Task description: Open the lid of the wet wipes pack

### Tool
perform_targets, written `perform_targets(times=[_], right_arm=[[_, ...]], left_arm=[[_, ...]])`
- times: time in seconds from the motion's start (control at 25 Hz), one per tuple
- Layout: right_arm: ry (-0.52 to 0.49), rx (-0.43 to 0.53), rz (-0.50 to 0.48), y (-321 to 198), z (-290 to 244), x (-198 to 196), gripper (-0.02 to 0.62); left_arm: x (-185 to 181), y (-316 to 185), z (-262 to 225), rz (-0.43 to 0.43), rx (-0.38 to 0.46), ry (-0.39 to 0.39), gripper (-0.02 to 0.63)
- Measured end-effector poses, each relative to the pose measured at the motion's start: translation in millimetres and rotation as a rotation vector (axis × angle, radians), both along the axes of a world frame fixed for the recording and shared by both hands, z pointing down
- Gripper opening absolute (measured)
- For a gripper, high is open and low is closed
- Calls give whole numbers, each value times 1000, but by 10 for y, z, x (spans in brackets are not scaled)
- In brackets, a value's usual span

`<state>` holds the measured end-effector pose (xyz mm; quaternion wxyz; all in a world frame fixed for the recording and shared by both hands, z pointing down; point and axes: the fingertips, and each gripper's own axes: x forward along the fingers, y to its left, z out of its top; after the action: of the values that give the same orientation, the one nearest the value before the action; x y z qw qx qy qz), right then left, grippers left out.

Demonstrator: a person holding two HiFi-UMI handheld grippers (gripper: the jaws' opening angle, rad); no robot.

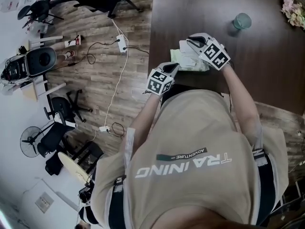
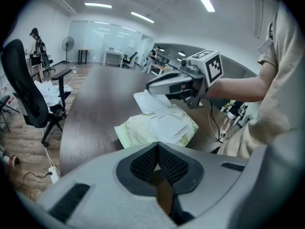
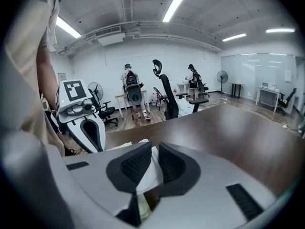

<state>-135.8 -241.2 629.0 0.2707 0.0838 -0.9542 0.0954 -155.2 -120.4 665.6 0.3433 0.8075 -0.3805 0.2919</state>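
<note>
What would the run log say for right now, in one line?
left claw: shut on wet wipes pack | right claw: shut on lid | lid: raised, open

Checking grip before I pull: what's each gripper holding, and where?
Right gripper pinches the lid by its edge. Left gripper is shut at the pack edge; hold unclear.

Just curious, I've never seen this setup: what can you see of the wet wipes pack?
The wet wipes pack is a soft, crinkled, pale green pouch lying flat on the dark table. Its white lid stands open, pinched between the jaws of the right hand-held gripper.
</note>
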Motion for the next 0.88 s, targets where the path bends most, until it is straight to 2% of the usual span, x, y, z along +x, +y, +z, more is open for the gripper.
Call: perform_targets(times=[0.4,0.6,0.72,0.88], right_arm=[[-28,-70,-8,-30,277,6,28],[28,-3,-30,7,354,12,26],[24,2,7,15,348,29,26],[21,3,74,52,359,71,26]], left_arm=[[-29,13,62,-9,-39,11,9],[-31,-17,32,-5,-37,30,9],[-35,-21,52,-8,-32,28,9],[-57,-2,149,29,-24,38,9]])
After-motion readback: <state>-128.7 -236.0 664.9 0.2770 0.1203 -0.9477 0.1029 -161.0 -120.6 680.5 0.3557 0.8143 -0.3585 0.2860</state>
